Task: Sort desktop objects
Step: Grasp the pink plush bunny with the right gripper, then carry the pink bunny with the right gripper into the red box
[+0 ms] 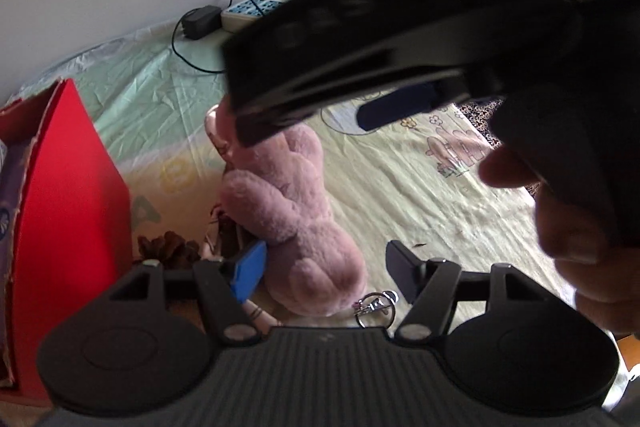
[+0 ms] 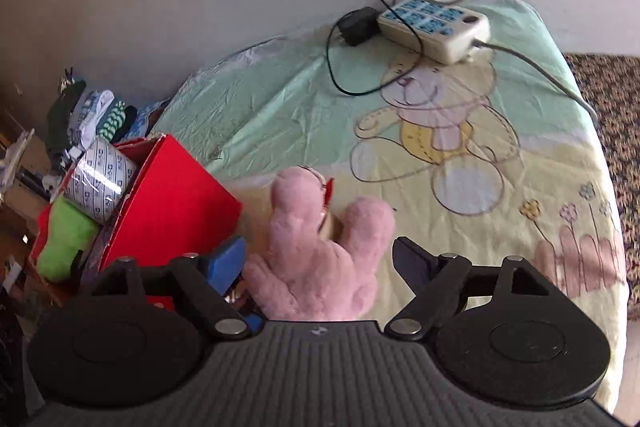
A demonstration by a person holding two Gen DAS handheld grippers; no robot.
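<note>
A pink plush rabbit (image 1: 292,211) with a metal key ring (image 1: 376,303) lies on the cartoon-print tablecloth (image 1: 400,179). My left gripper (image 1: 324,267) is open with the plush between its fingers. My right gripper (image 2: 320,263) is open too, straddling the same plush (image 2: 320,247) from above. The right gripper's body (image 1: 380,39) looms blurred over the plush in the left wrist view. A red box (image 2: 176,203) stands just left of the plush and holds a roll of printed tape (image 2: 100,183) and a green soft toy (image 2: 64,239).
A white power strip (image 2: 436,23) with a black adapter (image 2: 356,27) and cables lies at the far edge by the wall. A pine cone (image 1: 168,247) sits by the red box (image 1: 72,195). Clutter of socks (image 2: 100,115) lies beyond the table's left edge.
</note>
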